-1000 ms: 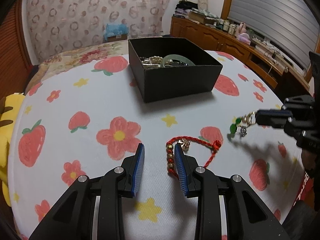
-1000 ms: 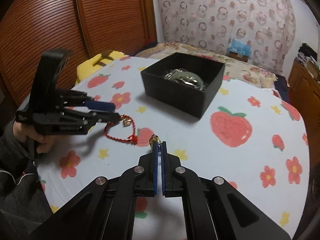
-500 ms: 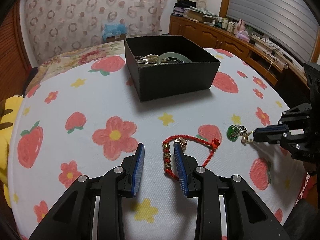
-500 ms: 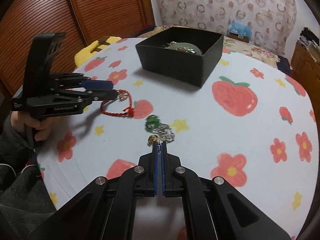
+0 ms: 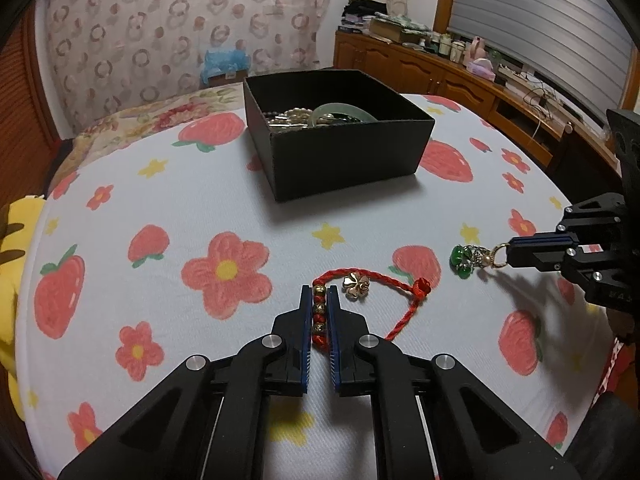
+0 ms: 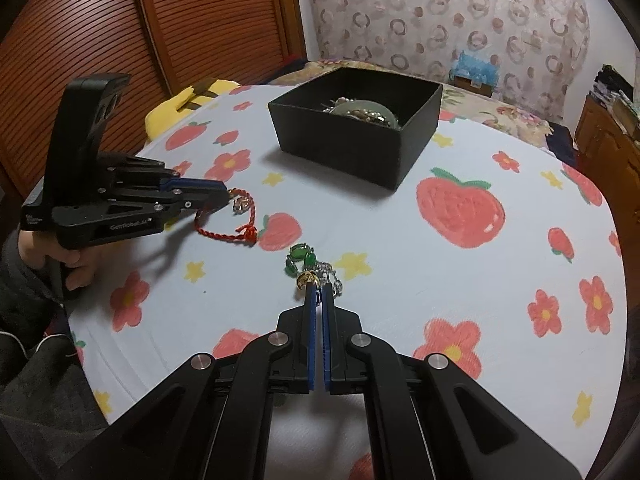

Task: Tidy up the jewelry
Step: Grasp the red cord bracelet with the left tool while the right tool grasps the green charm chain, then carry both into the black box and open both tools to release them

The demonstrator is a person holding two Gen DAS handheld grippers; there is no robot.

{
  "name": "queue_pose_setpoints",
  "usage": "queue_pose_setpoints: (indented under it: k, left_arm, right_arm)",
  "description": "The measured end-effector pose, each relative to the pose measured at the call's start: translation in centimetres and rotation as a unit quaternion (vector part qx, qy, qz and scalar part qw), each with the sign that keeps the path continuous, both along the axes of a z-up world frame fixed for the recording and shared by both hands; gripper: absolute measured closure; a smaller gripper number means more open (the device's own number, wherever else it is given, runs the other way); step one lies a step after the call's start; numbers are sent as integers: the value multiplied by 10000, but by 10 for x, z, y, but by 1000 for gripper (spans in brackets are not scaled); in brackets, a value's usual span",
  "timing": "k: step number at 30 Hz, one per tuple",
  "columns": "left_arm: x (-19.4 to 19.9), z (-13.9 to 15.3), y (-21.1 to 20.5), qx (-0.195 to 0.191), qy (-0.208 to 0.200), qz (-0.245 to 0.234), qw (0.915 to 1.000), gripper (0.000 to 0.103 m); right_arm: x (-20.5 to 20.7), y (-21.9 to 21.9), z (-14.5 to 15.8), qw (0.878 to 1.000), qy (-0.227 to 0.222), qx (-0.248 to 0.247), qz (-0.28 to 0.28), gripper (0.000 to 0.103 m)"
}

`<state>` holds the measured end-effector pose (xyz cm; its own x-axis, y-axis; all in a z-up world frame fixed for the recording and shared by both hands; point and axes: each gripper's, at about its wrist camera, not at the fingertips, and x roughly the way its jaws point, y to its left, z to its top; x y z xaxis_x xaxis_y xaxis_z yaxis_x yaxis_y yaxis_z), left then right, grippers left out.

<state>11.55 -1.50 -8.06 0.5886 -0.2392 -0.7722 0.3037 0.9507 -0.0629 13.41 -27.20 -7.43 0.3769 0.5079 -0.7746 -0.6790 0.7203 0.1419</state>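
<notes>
A red cord bracelet [image 5: 376,280] with gold beads and a gold clover charm lies on the tablecloth; it also shows in the right wrist view [image 6: 224,232]. My left gripper [image 5: 320,294] is shut on its beaded part. My right gripper [image 6: 318,292] is shut on the gold ring of a green-stone pendant with a silver chain [image 6: 300,260], which rests on the cloth [image 5: 464,260]. A black open box [image 5: 340,136] holding a jade bangle and other jewelry stands beyond both, in the right wrist view [image 6: 356,128] too.
The round table has a white cloth with strawberries and flowers [image 5: 224,272]. A yellow cushion [image 5: 16,240] lies off its left edge. A wooden sideboard [image 5: 460,80] stands at the right, wooden shutter doors [image 6: 160,20] behind.
My left gripper has moved left over the bracelet and closed on its beads. My right gripper has lowered the green pendant from the air onto the cloth.
</notes>
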Motion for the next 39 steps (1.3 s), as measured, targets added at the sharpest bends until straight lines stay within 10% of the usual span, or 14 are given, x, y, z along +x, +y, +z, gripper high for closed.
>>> queue_pose_setpoints:
  k: [39]
  left_arm:
    - [72, 86, -4, -156, -1111, 351, 9931, 97]
  right_arm:
    - [136, 46, 48, 9938, -1079, 105, -245, 100]
